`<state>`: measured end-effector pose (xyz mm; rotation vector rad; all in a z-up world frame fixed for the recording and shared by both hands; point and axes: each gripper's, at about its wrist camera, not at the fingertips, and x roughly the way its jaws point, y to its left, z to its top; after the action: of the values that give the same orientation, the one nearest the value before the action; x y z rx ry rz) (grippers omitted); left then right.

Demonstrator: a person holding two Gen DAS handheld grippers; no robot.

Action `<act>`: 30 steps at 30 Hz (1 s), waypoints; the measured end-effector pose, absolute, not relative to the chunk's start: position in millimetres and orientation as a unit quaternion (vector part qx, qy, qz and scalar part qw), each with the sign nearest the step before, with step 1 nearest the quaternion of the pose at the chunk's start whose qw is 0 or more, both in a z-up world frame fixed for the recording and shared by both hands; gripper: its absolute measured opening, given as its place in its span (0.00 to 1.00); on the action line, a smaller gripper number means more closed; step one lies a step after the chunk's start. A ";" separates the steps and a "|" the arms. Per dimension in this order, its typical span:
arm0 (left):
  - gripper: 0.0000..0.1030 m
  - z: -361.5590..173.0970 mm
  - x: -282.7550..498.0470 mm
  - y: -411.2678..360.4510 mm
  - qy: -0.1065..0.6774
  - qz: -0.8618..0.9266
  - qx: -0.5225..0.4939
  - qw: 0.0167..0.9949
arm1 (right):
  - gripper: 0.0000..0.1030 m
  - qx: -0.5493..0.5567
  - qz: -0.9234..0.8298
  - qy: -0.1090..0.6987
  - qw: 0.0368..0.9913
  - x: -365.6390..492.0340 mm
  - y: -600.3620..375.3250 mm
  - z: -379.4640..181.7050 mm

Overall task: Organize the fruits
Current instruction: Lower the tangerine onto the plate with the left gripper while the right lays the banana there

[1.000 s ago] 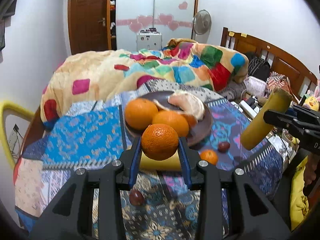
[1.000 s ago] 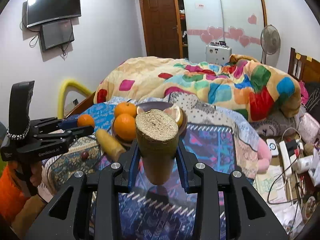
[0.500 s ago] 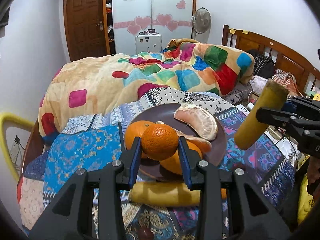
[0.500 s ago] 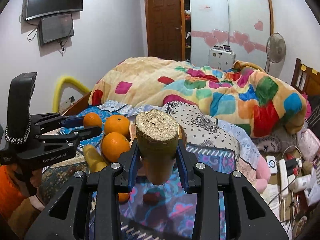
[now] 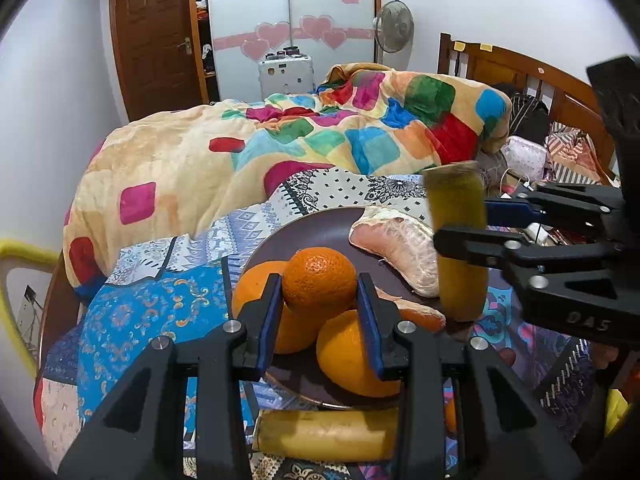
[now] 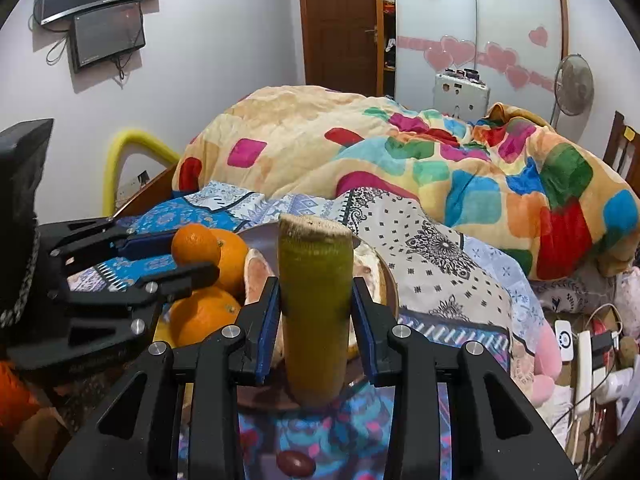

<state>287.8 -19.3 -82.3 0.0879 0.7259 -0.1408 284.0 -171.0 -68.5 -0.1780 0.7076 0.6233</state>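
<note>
My left gripper (image 5: 319, 304) is shut on a small orange (image 5: 319, 277) and holds it over the dark brown plate (image 5: 316, 228). Two larger oranges (image 5: 352, 354) and peeled pomelo segments (image 5: 400, 246) lie on the plate. My right gripper (image 6: 313, 312) is shut on a yellow-green sugarcane piece (image 6: 315, 304), held upright over the plate's near edge (image 6: 394, 284). In the left wrist view the sugarcane piece (image 5: 456, 240) stands at the plate's right side. A second sugarcane piece (image 5: 326, 434) lies on the patterned cloth in front of the plate.
The plate sits on a patterned cloth (image 5: 132, 312) over a small table beside a bed with a colourful quilt (image 5: 320, 136). A dark red fruit (image 6: 295, 462) lies on the cloth near me. Cables and chargers (image 6: 588, 352) lie to the right.
Both grippers moved in toward the plate. The small orange now hangs above the two oranges, and the sugarcane piece has come over the plate's edge and turned upright.
</note>
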 end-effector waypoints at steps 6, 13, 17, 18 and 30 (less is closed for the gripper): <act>0.36 -88.1 292.6 -20.4 0.362 -0.072 0.044 0.928 | 0.31 -0.085 0.303 0.347 0.883 292.3 -162.0 -76.0; 0.49 -81.3 283.9 -20.3 0.353 -0.073 0.039 0.932 | 0.41 -0.079 0.302 0.327 0.892 280.4 -168.9 -65.3; 0.50 -75.2 274.1 -19.8 0.347 -0.072 0.039 0.934 | 0.41 -0.077 0.301 0.318 0.896 270.2 -175.3 -58.4; 0.50 -72.9 270.1 -19.1 0.346 -0.071 0.039 0.935 | 0.41 -0.077 0.299 0.315 0.898 267.3 -177.0 -56.5; 0.55 -53.3 217.5 6.8 0.335 -0.046 0.024 0.941 | 0.43 -0.070 0.307 0.300 0.901 223.0 -186.5 -47.5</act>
<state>217.5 6.8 -53.3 0.0491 0.6831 -0.0941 223.0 -186.5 -47.5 -0.1442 0.6215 0.6344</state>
